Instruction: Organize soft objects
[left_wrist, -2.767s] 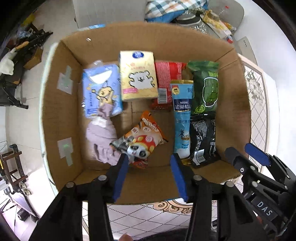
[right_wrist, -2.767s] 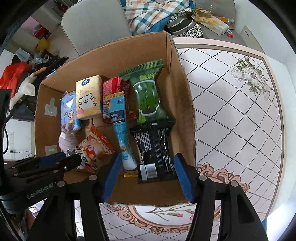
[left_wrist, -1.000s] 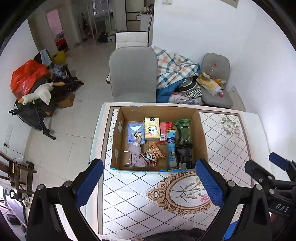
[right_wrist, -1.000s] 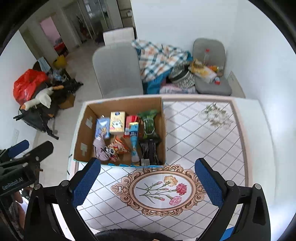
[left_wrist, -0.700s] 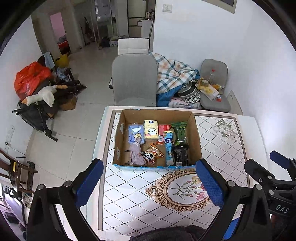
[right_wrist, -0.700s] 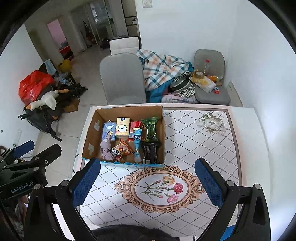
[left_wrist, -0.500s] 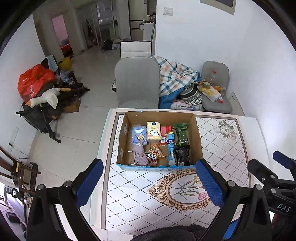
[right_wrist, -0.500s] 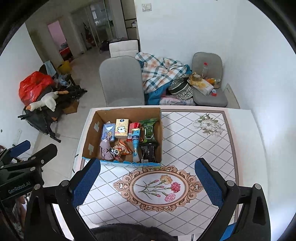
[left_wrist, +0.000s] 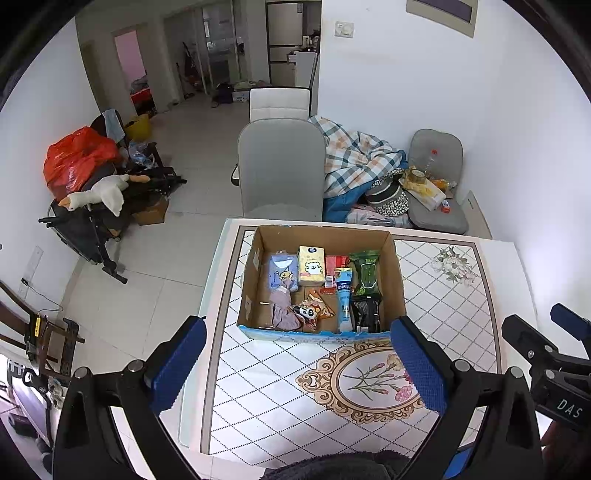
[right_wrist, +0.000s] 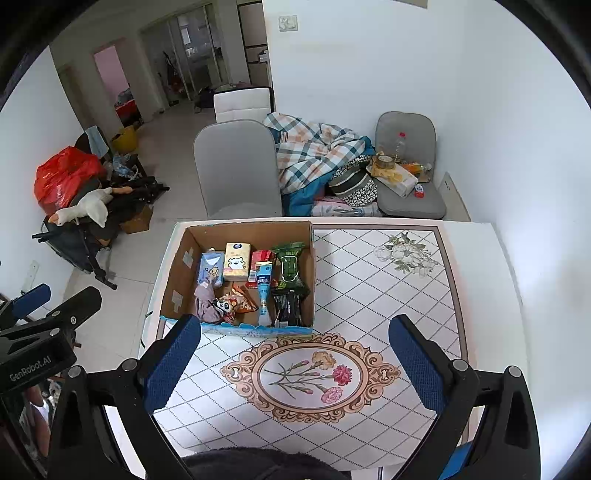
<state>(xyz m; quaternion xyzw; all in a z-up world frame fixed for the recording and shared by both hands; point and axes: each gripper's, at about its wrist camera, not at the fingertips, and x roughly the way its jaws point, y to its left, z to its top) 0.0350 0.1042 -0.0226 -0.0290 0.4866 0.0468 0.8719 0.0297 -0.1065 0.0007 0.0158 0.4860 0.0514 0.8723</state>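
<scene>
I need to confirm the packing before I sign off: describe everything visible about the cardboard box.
The cardboard box is brown, open-topped and rectangular, with tape patches on its left inner wall and a blue-printed front edge. It sits on the patterned table near the far left corner. Packets and a purple cloth lie flat inside. Neither gripper touches it.

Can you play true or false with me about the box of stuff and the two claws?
1. Both claws are wide open and hold nothing. True: the left claw and the right claw are empty.
2. The cardboard box sits on the floor. False: it sits on the tiled table.
3. The yellow tissue pack lies inside the box. True.
4. The green packet lies outside the box on the table. False: it lies inside, by the box's right wall.
5. The purple cloth hangs from the left claw. False: it lies in the box, beside the orange snack bag.
</scene>
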